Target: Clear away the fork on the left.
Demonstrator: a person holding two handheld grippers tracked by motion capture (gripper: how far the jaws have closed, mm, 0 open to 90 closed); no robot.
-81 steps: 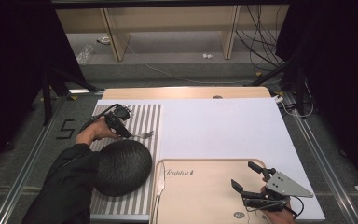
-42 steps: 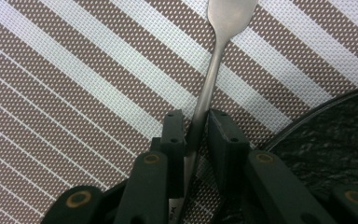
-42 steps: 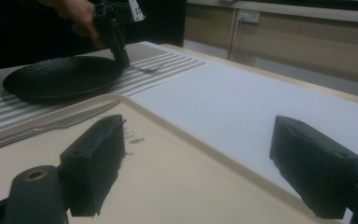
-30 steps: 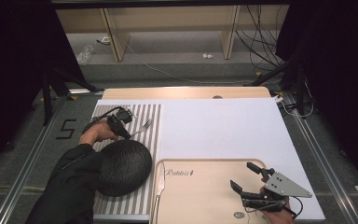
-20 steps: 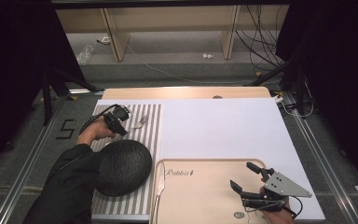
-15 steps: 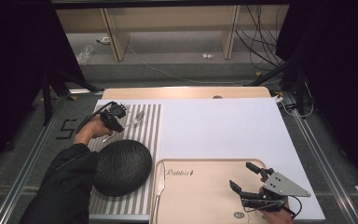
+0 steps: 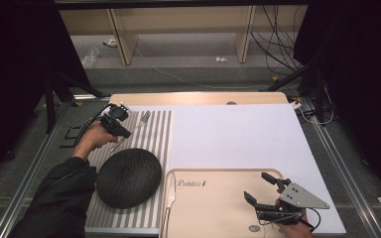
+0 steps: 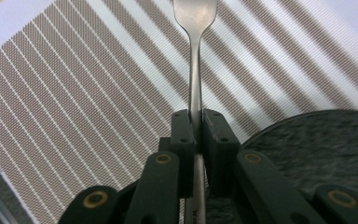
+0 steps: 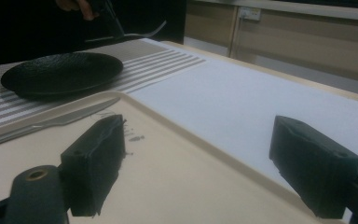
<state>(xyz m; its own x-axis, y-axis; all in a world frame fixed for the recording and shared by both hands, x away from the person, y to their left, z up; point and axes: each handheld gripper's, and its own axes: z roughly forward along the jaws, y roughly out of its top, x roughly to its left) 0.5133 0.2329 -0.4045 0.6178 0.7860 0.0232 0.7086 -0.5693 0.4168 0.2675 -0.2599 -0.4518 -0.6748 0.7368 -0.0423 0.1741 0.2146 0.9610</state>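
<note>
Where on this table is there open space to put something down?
The widest bare patch is the white mat, between the striped placemat and the table's right edge. The tray is mostly free between the knife and the right tool. The placemat is crowded: black plate, left tool holding a fork.

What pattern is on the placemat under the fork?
Brown and white stripes on the placemat; clearest in the left gripper view.

High view looks down & fwd over whole table (image 7: 238, 134); left gripper view sits close above striped mat (image 8: 74, 107); right gripper view skims low across tray (image 9: 177, 186); all share black plate (image 7: 128, 177).
</note>
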